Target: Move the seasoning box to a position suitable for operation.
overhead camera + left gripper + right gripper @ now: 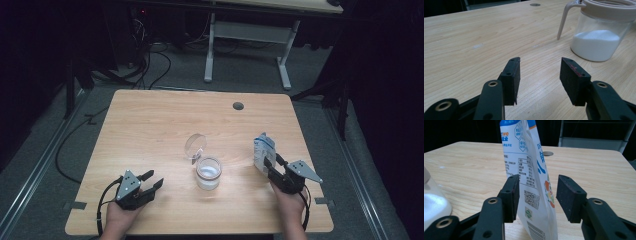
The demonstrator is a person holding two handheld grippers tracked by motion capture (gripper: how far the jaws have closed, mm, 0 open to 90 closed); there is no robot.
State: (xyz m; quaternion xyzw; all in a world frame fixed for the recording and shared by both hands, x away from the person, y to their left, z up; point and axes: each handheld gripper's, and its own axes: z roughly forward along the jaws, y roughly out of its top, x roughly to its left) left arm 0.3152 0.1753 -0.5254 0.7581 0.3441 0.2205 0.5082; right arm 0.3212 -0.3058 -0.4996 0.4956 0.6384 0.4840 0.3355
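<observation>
A white and blue stand-up pouch (pixel 263 152) stands upright on the wooden table (pixel 150 125) at the right. My right gripper (pixel 272 161) is open around its lower part; in the right gripper view the pouch (pixel 524 157) stands between the pads, with a gap on the right side. A clear jar (pixel 208 173) part-filled with white powder sits mid-table, its hinged lid (pixel 195 145) flipped up behind it. My left gripper (pixel 154 179) rests open near the front left edge with nothing in it. In the left gripper view it (pixel 540 60) points toward the jar (pixel 599 37).
A round cable hole (pixel 238 106) lies near the table's far edge. Beyond the table stands a white desk frame (pixel 245 35), with cables (pixel 150 60) on the grey floor at the left. The jar's edge (pixel 434 205) shows at the left of the right gripper view.
</observation>
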